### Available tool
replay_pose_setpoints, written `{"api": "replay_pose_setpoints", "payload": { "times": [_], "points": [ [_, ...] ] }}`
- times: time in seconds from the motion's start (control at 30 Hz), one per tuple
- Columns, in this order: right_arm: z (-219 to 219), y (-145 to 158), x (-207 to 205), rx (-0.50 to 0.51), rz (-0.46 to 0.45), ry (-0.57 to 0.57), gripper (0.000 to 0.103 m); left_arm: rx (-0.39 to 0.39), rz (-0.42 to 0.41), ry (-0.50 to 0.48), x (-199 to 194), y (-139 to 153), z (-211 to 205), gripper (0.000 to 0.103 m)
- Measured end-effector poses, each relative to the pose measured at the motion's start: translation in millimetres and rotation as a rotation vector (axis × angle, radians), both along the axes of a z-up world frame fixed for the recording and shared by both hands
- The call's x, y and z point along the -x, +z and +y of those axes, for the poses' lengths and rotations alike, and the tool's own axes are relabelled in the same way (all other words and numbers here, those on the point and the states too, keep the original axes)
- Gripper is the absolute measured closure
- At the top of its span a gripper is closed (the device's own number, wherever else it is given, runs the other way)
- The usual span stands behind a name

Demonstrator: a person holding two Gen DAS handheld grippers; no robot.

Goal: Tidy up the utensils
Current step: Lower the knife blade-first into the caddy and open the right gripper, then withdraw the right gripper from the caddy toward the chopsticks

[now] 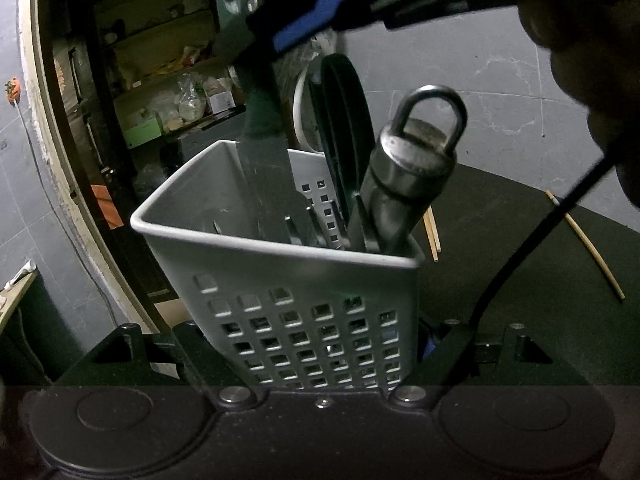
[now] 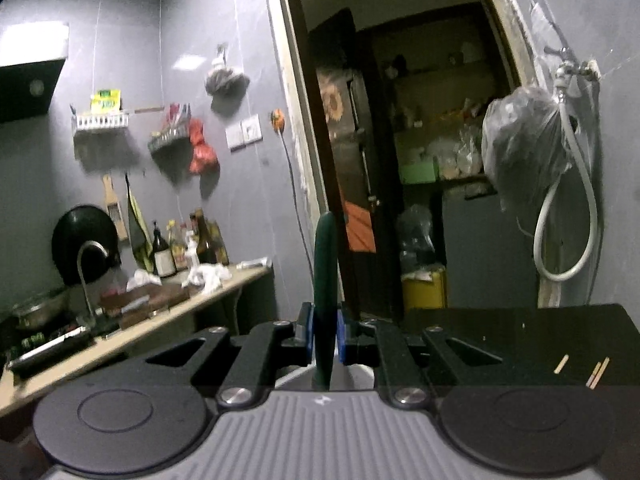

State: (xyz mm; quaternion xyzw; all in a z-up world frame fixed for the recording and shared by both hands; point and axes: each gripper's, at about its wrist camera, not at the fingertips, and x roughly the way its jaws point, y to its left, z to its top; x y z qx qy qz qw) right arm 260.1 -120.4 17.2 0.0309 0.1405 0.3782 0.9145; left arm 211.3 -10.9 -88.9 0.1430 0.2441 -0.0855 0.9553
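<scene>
Grey plastic, pierced with square holes, made up the utensil caddy [image 1: 288,280] that stood between my left jaws, which were clamped on its lower walls. It sat on a dark worktop [image 1: 540,280]. Inside it leaned a steel handle with a hanging ring [image 1: 412,168], some flat metal utensils [image 1: 320,228] and a dark round-edged tool [image 1: 344,128]. A knife [image 1: 260,152] with a green handle hung blade-down into the caddy, its steel blade partly below the rim.

My right jaws [image 2: 325,336] were clenched on that green handle, blue pads pressed to either side of it; from the left camera they came in from above, blue pad [image 1: 308,24] showing. Wooden chopsticks [image 1: 584,240] lay loose on the dark worktop to the right of the caddy, well apart from it, and another pair [image 1: 433,236] lay just behind it.

Around us was a dim kitchen with grey tiled walls [image 2: 224,40]. A pale wooden counter [image 2: 168,312] carried bottles [image 2: 188,244] and a dark wok [image 2: 86,248], with small racks [image 2: 102,120] fixed above. An open doorway [image 2: 400,160] showed cluttered shelves [image 2: 440,128]. A tap with a white hose [image 2: 568,208] and a plastic bag [image 2: 520,140] hung on the right wall. I could read no writing anywhere.
</scene>
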Motion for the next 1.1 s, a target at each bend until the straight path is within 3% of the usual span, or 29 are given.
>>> {"api": "replay_pose_setpoints", "payload": {
  "times": [0.2, 0.33, 0.4, 0.47, 0.6, 0.67, 0.87, 1.1],
  "points": [
    [4.6, -7.5, 6.3, 0.047, 0.014, 0.018, 0.086, -0.001, 0.000, -0.003, 0.5, 0.9, -0.7, 0.021],
    [4.5, -4.5, 10.6, 0.061, 0.000, 0.022, 0.063, -0.002, -0.001, -0.007, 0.4, 2.0, -1.6, 0.021],
    [1.6, -1.6, 14.8, 0.052, -0.021, 0.018, 0.044, 0.000, 0.000, -0.008, -0.6, 2.6, 0.0, 0.021],
    [-3.3, 2.9, 19.5, 0.034, -0.053, 0.003, 0.037, 0.000, -0.001, -0.010, -0.7, 2.5, 0.4, 0.021],
    [-19.2, 10.2, 24.1, 0.022, -0.097, -0.084, 0.009, -0.001, 0.000, -0.017, -1.7, 1.8, 2.6, 0.021],
    [-31.3, 10.8, 22.3, 0.014, -0.091, -0.139, 0.002, -0.001, 0.002, -0.020, -2.2, 1.7, 3.1, 0.021],
    [-73.8, -13.0, 14.8, 0.067, 0.015, -0.349, 0.000, -0.002, 0.007, -0.028, -3.7, 2.1, 4.4, 0.020],
    [-122.3, -69.3, 0.7, 0.196, 0.311, -0.622, 0.000, -0.007, 0.013, -0.028, -5.7, 2.8, 4.7, 0.019]
  ]
}}
